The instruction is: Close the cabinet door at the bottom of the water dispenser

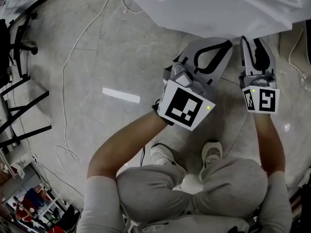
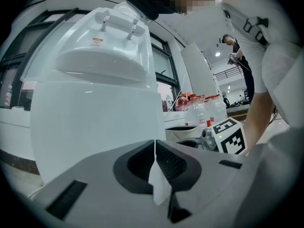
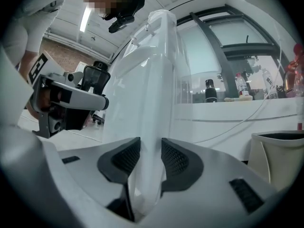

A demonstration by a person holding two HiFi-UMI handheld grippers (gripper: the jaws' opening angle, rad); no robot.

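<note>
Right gripper view: ribbed right tongs (image 3: 150, 145) apart around glossy white dispenser edge (image 3: 156, 80); left tongs (image 2: 155, 144) together, empty

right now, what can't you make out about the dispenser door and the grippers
Cabinet door: head view, hidden under the dispenser top; state unknown.
Dispenser bottom: left gripper view, covered by the left gripper.
Grip of the right gripper: right gripper view, white panel between jaws, contact unclear.

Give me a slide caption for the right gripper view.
Right gripper, jaws apart, straddling an upright edge of the white plastic water dispenser.
</note>
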